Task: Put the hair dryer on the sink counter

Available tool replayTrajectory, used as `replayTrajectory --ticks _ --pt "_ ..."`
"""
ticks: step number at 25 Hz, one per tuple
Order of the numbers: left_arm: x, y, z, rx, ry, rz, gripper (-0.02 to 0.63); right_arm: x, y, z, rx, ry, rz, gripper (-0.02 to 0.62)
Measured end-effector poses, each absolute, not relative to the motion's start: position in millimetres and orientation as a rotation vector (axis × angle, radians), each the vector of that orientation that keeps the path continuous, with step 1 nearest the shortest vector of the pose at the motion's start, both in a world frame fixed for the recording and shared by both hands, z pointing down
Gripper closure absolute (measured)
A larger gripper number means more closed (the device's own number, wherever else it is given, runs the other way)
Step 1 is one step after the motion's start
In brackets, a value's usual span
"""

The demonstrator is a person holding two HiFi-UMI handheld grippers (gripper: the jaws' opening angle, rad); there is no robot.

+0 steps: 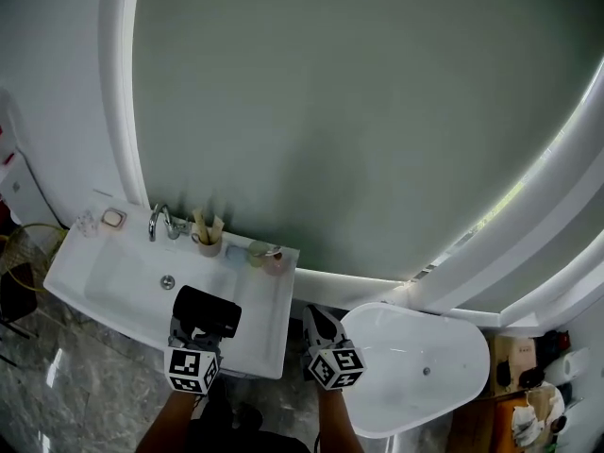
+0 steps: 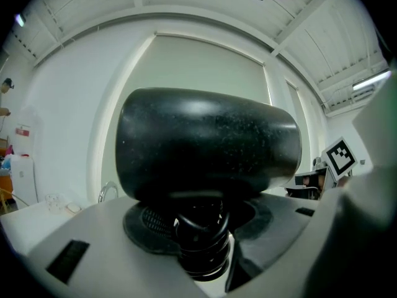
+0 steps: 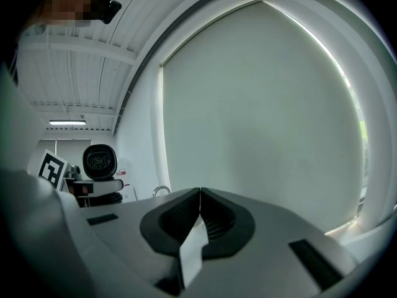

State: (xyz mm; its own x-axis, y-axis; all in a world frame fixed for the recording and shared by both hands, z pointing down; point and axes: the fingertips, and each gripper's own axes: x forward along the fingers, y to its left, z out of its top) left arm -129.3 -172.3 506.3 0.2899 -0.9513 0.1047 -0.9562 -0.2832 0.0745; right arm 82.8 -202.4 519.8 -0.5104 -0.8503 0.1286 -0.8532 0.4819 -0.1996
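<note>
Closest in, over the front edge of the sink [image 1: 104,281] and right of its drain [image 1: 167,281]: black hair dryer [image 1: 208,311], clamped by the handle [image 2: 201,241] in the left gripper [image 1: 193,336], barrel up top and lying crosswise. Touching the counter or hanging just above it, cannot tell. Just off the sink's right front corner: right gripper [image 1: 319,317], jaws clenched together on nothing at all. Further right of the sink, white bathtub [image 1: 415,366]. Back along the sink's rear edge: soap dish [image 1: 113,218] at the left corner, then faucet [image 1: 160,223], cup [image 1: 209,243] of brushes, two small pots [image 1: 257,252] at the right end. Beyond the sink, filling everything: big round window [image 1: 123,111], pale blind [image 1: 359,111] down.
</note>
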Motion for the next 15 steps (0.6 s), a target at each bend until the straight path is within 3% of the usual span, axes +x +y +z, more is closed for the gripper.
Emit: replayTrajectory --ticks 15 --pt "-161 -237 507 2.511 -1.669 0.025 0.399 51 -243 497 1.646 -2.635 0.096 0.566"
